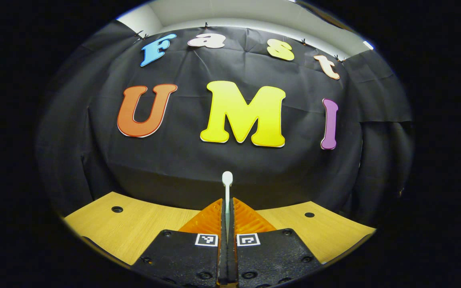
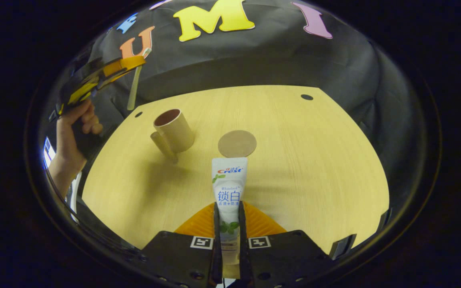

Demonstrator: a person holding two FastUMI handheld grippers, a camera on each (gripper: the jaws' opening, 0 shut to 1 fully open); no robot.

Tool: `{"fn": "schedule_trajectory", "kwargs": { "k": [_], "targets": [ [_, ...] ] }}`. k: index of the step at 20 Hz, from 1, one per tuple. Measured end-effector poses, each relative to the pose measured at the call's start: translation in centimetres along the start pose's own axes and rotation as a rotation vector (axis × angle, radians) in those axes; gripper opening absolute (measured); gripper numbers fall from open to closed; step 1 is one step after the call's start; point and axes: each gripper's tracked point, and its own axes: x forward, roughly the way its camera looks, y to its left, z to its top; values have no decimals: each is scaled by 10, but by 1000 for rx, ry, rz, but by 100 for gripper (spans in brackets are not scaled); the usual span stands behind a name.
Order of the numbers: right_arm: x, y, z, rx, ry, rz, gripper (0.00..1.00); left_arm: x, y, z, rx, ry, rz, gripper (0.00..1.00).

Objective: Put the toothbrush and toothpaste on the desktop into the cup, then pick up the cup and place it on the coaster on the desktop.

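The left gripper (image 1: 227, 208) is squeezed tight on the toothbrush (image 1: 227, 179), held high off the table (image 2: 314, 160). The right gripper (image 2: 227, 212) pinches the toothpaste (image 2: 229, 180), a white tube that says "Crest". The cup (image 2: 173, 130) and the coaster (image 2: 237, 143) sit apart, with bare wood around them and out to the table's edges.

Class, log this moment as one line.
left gripper: holds toothbrush | right gripper: holds toothpaste | cup: empty | coaster: bare
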Motion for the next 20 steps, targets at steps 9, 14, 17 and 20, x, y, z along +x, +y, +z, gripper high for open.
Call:
{"fn": "schedule_trajectory", "kwargs": {
  "k": [9, 14, 17, 20],
  "targets": [
    [5, -4, -1, -8, 33, 0, 17, 36, -1, -43, -1, -8, 4, 3],
    [4, -4, 3, -1, 39, -15, 17, 34, 5, -65, -11, 8, 18, 4],
    [5, -3, 7, 0, 39, -14, 17, 24, -5, -66, -22, -6, -11, 8],
    [7, -1, 10, -6, 34, -10, 17, 24, -7, -66, -8, -10, -25, 9]
  ]
}}
